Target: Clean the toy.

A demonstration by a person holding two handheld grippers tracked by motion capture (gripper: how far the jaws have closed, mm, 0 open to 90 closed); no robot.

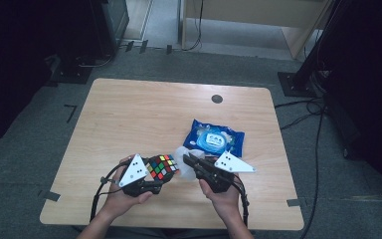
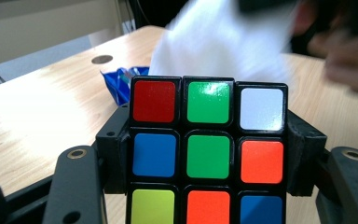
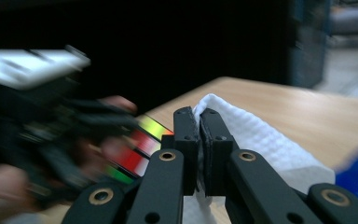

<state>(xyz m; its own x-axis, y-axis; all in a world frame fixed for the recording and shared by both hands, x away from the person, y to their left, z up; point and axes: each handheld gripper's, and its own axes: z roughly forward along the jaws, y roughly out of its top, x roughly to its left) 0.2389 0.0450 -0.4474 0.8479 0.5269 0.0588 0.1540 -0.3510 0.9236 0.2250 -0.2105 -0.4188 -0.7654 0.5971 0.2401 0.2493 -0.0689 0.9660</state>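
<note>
High view: left hand-held gripper (image 1: pixel 165 172) clamps a Rubik's cube (image 1: pixel 161 166) above the worktop (image 1: pixel 129 114) near edge; a blue wipes packet (image 1: pixel 213 140) lies behind. Left gripper view: jaws grip the cube's sides. Right gripper view: right hand-held gripper (image 3: pixel 199 122) pinches a white wipe (image 3: pixel 256 140), jaws closed.

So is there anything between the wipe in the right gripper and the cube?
Nothing visible. The right gripper pinches the white wipe just beside the puzzle cube clamped in the left gripper, with only open air between them.
</note>
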